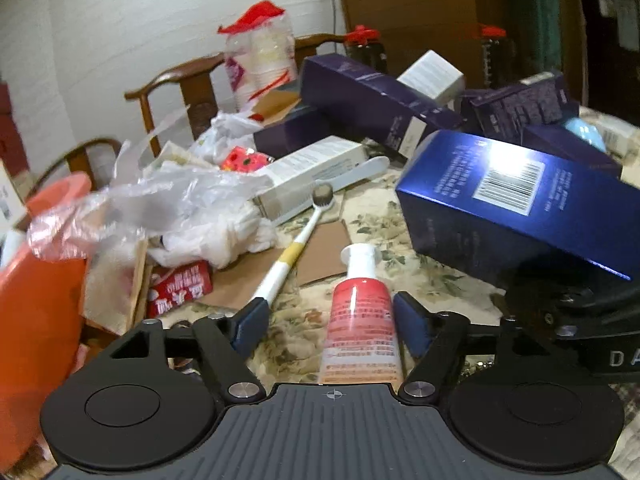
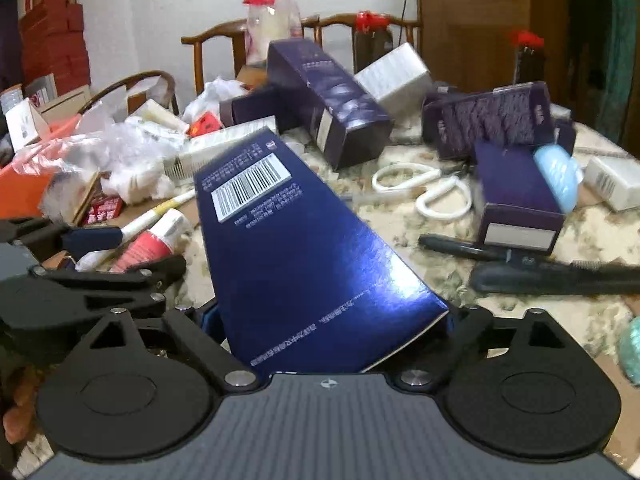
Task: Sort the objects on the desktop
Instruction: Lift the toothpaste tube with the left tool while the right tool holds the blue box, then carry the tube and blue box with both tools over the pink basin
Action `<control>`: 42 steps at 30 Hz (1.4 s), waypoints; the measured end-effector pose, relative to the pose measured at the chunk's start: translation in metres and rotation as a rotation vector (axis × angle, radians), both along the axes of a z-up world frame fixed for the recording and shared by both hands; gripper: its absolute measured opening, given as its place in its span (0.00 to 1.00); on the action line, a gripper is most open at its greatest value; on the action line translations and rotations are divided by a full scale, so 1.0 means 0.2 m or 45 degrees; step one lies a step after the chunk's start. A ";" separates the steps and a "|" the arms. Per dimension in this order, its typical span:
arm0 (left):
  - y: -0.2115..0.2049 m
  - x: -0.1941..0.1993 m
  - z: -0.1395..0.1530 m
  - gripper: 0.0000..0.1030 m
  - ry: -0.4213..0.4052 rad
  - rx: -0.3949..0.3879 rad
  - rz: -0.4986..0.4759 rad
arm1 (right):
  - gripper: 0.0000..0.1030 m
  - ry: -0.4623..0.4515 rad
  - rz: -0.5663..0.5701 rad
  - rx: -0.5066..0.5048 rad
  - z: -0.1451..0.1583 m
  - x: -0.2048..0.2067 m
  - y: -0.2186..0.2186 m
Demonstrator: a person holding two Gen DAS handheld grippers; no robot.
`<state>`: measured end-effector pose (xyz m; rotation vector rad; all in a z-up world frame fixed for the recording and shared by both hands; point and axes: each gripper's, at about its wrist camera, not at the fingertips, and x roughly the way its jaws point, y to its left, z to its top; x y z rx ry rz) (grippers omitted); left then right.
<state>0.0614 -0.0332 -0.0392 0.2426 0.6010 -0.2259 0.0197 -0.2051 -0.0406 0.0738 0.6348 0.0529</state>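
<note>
We see a glossy dark-blue box (image 2: 304, 248) with a white barcode label, a red-to-white tube (image 1: 360, 320), a white toothbrush (image 1: 298, 240) with a yellow band, an orange bin (image 1: 36, 320), and a cream floral tablecloth (image 1: 372, 216).

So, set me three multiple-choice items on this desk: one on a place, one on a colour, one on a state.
1. In the left wrist view, where does the toothbrush lie?
A. On top of the blue box
B. On the table, left of the toothpaste tube
C. Under the toothpaste tube

2. What colour is the box between the fingers of the right gripper?
A. White
B. Orange
C. Blue

3. How does the left gripper stand?
A. Open, with the toothpaste tube between its fingers
B. Shut on the toothbrush
C. Shut on the box

Answers:
1 B: its handle runs down beside the tube's left side.
2 C: its glossy barcoded face is deep blue.
3 A: a clear gap shows between the left finger and the tube.
</note>
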 end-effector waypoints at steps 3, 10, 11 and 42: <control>0.03 -0.01 0.01 0.31 0.039 -0.098 -0.075 | 0.80 -0.025 0.008 -0.005 0.01 -0.03 0.00; 0.02 -0.07 0.02 0.30 0.020 -0.084 -0.051 | 0.75 -0.083 0.006 0.016 0.03 -0.12 -0.07; 0.02 -0.08 0.02 0.30 0.016 -0.083 -0.051 | 0.75 -0.090 0.001 0.026 0.04 -0.13 -0.09; 0.75 -0.19 0.82 0.31 -0.297 -0.029 0.280 | 0.74 -0.337 0.444 0.258 0.65 0.08 0.66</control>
